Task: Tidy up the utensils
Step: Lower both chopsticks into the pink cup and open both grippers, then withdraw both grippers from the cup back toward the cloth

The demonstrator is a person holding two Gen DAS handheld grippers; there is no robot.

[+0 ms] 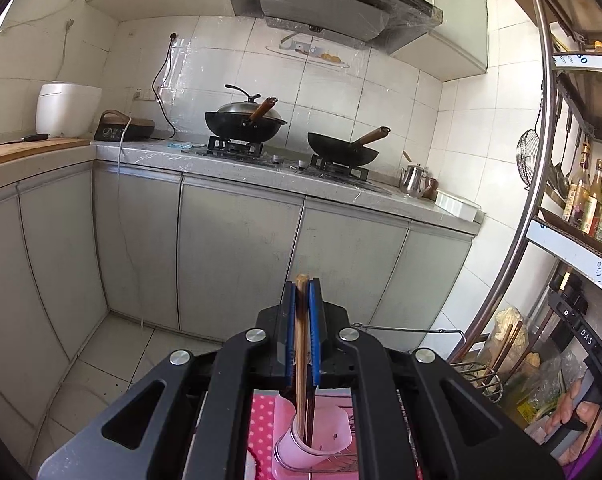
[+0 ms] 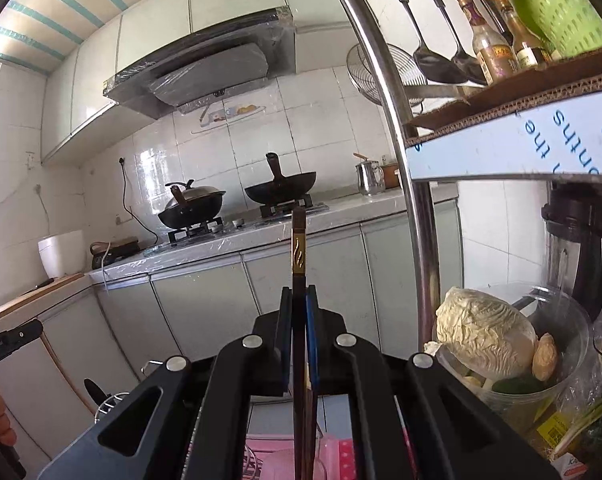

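Right now each gripper pinches chopsticks that stand upright along its fingers, with the long axis running vertically through the jaws, and the coming move turns on that line meeting the cup below. Nearest in the left wrist view, the left gripper [image 1: 302,312] has its blue-padded fingers pressed onto a pair of light brown bamboo chopsticks [image 1: 300,360]; their lower ends already sit inside the translucent pale pink plastic cup [image 1: 313,444] directly beneath the fingers, beside what looks like a darker stick. So the left hand appears nearer to finishing: seemingly it needs only to lower and let go.

In the right wrist view, the right gripper [image 2: 300,320] is clamped on dark brown lacquered chopsticks with a gold-patterned band [image 2: 299,264] near the top, which stick up well above the fingertips. Their lower ends run down out of view over something pink; whether they reach the cup I cannot tell.

Further off, beyond both grippers, stand grey cabinet doors [image 1: 237,248], then the countertop with two black woks [image 1: 341,148] on the stove.
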